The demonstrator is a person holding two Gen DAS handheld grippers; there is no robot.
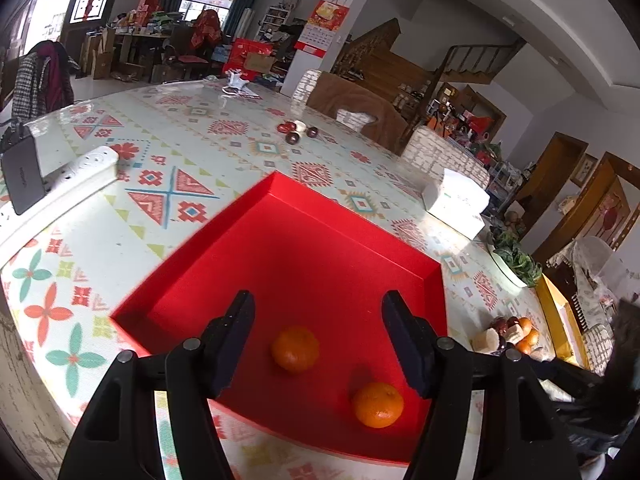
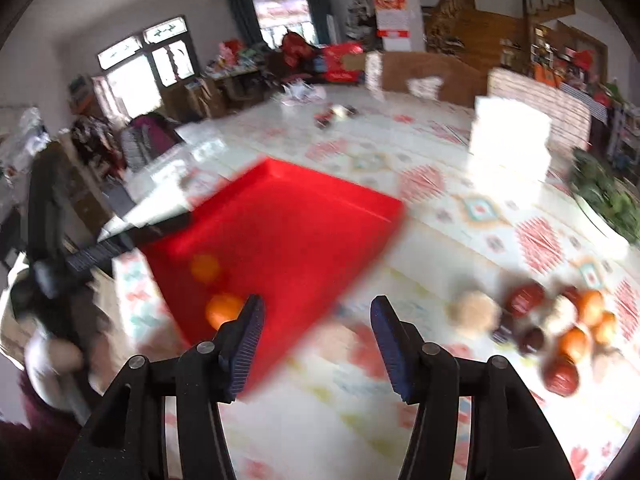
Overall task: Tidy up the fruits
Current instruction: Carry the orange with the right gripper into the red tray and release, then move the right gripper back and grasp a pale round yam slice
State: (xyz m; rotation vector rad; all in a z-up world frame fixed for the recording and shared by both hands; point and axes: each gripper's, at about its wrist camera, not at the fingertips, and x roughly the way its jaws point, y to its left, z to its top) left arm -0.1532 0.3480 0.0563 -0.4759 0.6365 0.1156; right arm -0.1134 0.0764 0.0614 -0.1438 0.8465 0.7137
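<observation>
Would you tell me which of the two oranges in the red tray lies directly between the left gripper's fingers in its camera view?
The upper orange, midway across the open left gripper. The other orange lies lower right, near the red tray edge.

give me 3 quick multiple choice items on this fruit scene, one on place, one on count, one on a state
1. Where do the loose fruits still to be sorted lie?
A. in the red tray
B. on the patterned table beside the tray
C. on the white box

2. How many oranges are in the red tray?
A. none
B. two
C. five

3. How do the left gripper's jaws stand?
A. open and empty
B. shut on an orange
C. shut on the tray rim

Key: 1 B, the fruit pile sits on the table. 2 B, one orange and another orange lie in the red tray. 3 A, the left gripper holds nothing.
</observation>
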